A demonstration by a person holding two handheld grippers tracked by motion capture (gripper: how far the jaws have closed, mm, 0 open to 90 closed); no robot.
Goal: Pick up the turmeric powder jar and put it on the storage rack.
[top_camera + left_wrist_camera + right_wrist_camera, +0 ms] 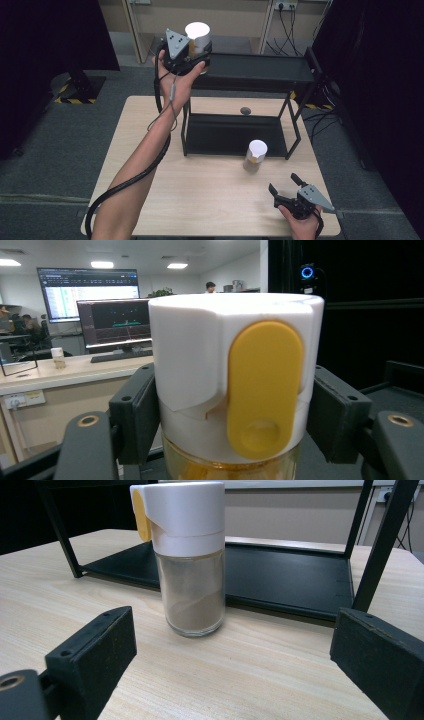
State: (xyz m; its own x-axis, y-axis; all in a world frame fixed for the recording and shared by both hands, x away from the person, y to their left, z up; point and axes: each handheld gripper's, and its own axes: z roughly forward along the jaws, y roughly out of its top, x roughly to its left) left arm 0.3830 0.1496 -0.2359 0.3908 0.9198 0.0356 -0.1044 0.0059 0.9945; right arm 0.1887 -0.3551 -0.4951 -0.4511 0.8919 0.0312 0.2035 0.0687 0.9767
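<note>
My left gripper [200, 52] is shut on a spice jar [197, 38] with a white cap and yellow flip tab, held up at the left end of the black rack's top shelf [260, 67]. In the left gripper view the jar's cap [200, 365] sits between both jaws, with amber glass below. A second jar [256, 155] with a white cap and brown powder stands on the table in front of the rack's lower shelf [225, 135]. My right gripper [283, 186] rests open near the table's front right, pointing at that jar [187, 555], which stands upright ahead of its jaws.
The wooden table [150, 150] carries the black two-tier metal rack. A small dark round object [245, 110] lies on the table behind the lower shelf. Dark curtains flank both sides; cables hang at the back wall.
</note>
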